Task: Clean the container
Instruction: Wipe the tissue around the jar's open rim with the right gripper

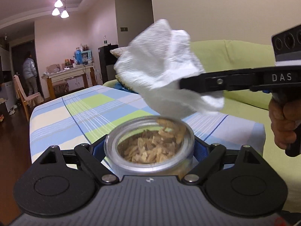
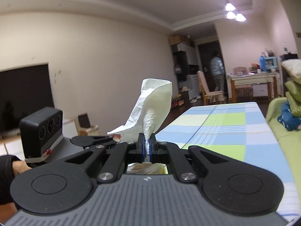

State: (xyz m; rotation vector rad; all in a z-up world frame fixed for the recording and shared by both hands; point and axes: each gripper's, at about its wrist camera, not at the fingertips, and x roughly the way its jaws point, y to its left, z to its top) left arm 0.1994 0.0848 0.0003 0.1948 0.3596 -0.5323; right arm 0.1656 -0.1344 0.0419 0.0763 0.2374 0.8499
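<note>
A clear round jar [image 1: 148, 143] holding beige dried pieces sits between the blue pads of my left gripper [image 1: 149, 148], which is shut on its sides. The jar's mouth tilts toward the camera, above the checked table. My right gripper [image 1: 183, 84] comes in from the right, just above and beyond the jar. It is shut on a crumpled white paper towel [image 1: 160, 64] that hangs over the jar's far rim. In the right wrist view the jaws of that gripper [image 2: 147, 143] pinch the towel [image 2: 152, 105], which stands up from them.
The table [image 1: 75, 113] has a blue, green and white checked cloth. A green sofa [image 1: 235, 60] runs along its right side. A hand [image 1: 284, 124] grips the right handle. A person [image 1: 30, 71] stands at a far doorway near a chair and cluttered side table. A dark TV [image 2: 24, 96] is on the wall.
</note>
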